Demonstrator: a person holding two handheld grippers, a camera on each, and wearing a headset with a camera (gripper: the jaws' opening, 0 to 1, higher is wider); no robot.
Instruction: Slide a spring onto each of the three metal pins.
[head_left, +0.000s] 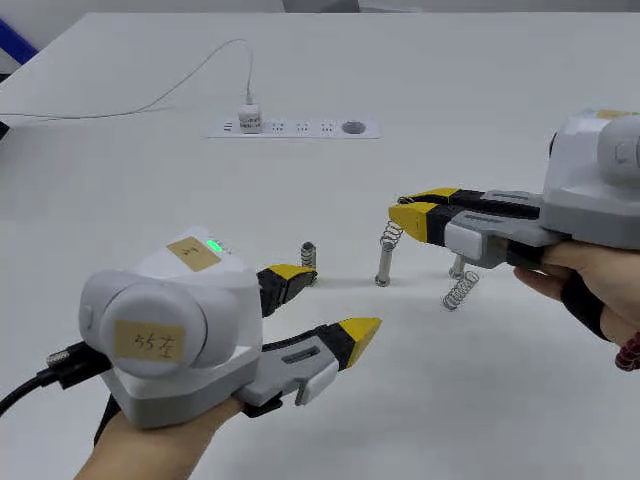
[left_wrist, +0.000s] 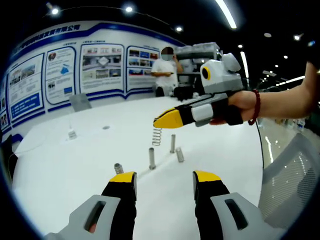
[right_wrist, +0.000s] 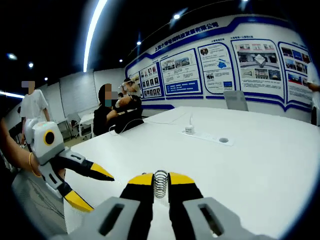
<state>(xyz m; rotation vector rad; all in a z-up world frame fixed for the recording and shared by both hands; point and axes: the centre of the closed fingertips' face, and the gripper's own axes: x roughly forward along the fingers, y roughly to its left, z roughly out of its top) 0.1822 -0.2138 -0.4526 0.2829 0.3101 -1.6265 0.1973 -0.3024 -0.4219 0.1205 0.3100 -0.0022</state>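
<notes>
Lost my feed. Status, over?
Left tongs open, empty. Right tongs shut on spring, just above bare pin. Second spring loose on table, off the path.

In the head view the right gripper (head_left: 396, 205) loses its rear housing past the right edge, and its yellow tips cover the top coils of the spring (head_left: 391, 237) they clamp. Behind it, a pin (head_left: 457, 268) shows only its foot (whether it wears a spring cannot be told). A black cable (head_left: 28, 385) runs off the left edge. In the right gripper view the spring's lower coils sink out of sight between the jaws. In the left gripper view the wall posters (left_wrist: 60, 75) carry print too small to read.
</notes>
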